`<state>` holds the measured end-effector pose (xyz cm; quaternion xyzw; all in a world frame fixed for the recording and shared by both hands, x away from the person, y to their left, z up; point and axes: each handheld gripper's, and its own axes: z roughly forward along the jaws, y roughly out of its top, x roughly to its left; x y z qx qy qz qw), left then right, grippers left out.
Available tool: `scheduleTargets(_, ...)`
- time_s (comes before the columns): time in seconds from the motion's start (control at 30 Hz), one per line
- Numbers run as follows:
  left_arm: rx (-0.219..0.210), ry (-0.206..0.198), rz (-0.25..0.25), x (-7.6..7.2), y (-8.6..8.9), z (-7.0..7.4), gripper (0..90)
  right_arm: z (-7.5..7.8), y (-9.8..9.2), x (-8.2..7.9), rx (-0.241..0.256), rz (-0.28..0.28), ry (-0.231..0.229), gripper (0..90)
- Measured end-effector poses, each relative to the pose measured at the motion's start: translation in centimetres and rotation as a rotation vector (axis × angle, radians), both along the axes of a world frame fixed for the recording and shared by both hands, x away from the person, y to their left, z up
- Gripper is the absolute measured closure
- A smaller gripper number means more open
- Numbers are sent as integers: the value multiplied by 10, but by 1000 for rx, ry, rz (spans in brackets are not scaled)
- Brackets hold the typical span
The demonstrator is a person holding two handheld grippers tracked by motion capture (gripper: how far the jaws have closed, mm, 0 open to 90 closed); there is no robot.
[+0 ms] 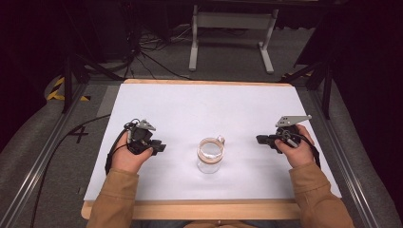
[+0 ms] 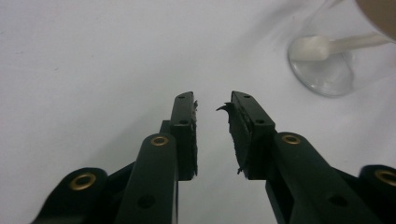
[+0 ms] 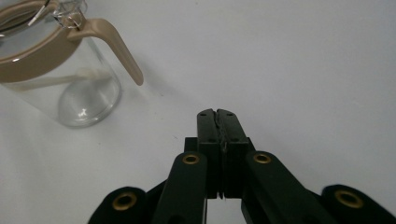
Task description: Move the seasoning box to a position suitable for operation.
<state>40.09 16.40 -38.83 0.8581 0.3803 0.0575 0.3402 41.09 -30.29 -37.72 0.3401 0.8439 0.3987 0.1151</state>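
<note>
jar: we see a clear glass jar [image 1: 209, 156] upright on the white table [image 1: 190, 104], nearer the near edge than the far one, roughly midway between the left and right edges.
jar rim: tan band [image 3: 32, 63] round the mouth, with a tan handle [image 3: 122, 51] curving down from it; in the high view the handle end sits at the far right of the rim.
jar contents: a pale spoon [image 2: 322, 46] lies inside, bowl end down near the base; the jar looks otherwise bare, as far as we can tell through the glass.
left gripper: left gripper [image 1: 159, 147] is just left of the jar, apart from it, jaws pointing toward it. In the left gripper view [image 2: 212, 105] the jaws stand a clear gap apart, nothing between them; one pad has a frayed edge.
right gripper: right gripper [image 1: 260, 139] is on the jar's right, a bit farther off than the left one, jaws pointing toward it. In the right gripper view [image 3: 218, 114] the jaws are pressed together, gripping nothing.
hands: left hand [image 1: 126, 154] and right hand [image 1: 297, 149] each wrap a gripper body, tan sleeves [image 1: 114, 199] coming over the near edge.
open room: bare white table all round the jar; wide strip to the far edge, free lanes on both sides between jar and grippers, narrower strip to the near edge.
edges: wooden lip [image 1: 199, 209] shows along the near edge; both grippers sit well inside the left and right edges.
</note>
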Motion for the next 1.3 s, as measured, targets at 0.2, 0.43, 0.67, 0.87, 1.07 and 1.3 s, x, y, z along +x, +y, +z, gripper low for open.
scheduleTargets(0.2, -14, 10, -42, -3, -6, 5, 822, 1, -2, -1, 7, 1, -12, 900)
scheduleTargets(0.43, -73, -9, -89, -7, -20, 6, 892, 1, -5, -3, 16, -6, -14, 900)
scheduleTargets(0.67, -97, -19, -135, -6, -48, -3, 899, 1, -8, -6, 27, -10, -24, 900)
scheduleTargets(0.87, -90, -17, -181, -5, -68, -8, 898, 1, -10, -9, 30, -12, -25, 899)
scheduleTargets(1.07, -75, -8, -187, -5, -77, -14, 867, 0, -12, -12, 31, -18, -24, 897)
scheduleTargets(1.3, -78, 4, -188, -2, -85, -19, 896, -2, -14, -13, 29, -19, -22, 893)
